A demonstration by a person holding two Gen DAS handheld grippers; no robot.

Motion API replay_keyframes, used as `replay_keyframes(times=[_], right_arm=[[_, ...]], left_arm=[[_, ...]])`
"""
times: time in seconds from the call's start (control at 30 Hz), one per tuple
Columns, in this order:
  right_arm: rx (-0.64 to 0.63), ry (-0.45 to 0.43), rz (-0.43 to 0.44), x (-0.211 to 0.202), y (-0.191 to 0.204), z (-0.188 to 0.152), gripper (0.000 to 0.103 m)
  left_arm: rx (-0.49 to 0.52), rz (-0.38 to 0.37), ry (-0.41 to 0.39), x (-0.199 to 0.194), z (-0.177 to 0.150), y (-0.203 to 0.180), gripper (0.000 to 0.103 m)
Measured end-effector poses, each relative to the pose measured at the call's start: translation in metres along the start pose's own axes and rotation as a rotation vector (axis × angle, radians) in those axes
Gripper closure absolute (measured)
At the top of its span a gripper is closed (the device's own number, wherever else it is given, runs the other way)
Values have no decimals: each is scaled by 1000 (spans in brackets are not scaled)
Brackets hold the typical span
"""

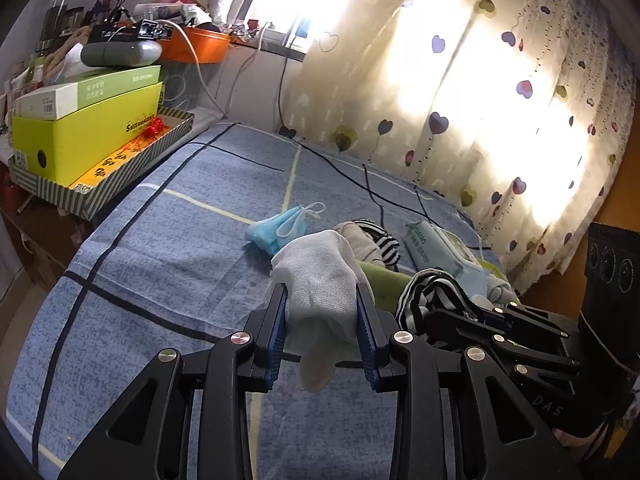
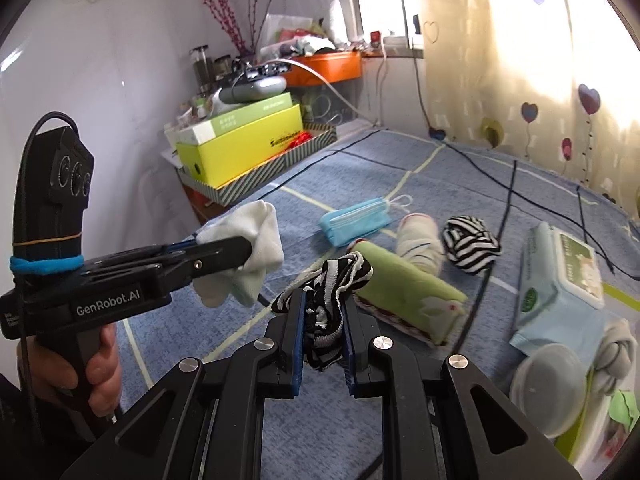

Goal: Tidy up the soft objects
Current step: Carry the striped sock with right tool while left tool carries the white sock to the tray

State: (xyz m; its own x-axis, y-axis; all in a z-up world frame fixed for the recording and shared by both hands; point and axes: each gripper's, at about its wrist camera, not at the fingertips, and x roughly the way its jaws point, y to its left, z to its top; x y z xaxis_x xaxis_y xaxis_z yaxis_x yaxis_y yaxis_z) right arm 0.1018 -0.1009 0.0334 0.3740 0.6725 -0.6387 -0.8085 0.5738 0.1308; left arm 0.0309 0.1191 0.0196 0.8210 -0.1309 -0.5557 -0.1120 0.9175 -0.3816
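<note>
On the blue bedspread [image 2: 360, 184], mask [image 2: 354, 220] and wipes [image 2: 560, 280] lie beyond left fingers [image 1: 322, 300] clamping a white sock [image 1: 320, 276], right fingers [image 2: 324, 312] a striped sock [image 2: 332, 280].

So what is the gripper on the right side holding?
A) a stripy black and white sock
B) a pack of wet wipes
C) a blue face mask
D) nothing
A: the right gripper has its blue pads squeezed on a black and white striped sock, while the blue face mask and the pack of wet wipes lie on the bed.
</note>
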Motion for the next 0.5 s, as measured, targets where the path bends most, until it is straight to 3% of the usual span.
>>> replay_keyframes(times=[0.5], right_arm=[[72,-104,-66,-55,-46,-15,88]], left_arm=[[123,-42,12,11,6,-66,70]])
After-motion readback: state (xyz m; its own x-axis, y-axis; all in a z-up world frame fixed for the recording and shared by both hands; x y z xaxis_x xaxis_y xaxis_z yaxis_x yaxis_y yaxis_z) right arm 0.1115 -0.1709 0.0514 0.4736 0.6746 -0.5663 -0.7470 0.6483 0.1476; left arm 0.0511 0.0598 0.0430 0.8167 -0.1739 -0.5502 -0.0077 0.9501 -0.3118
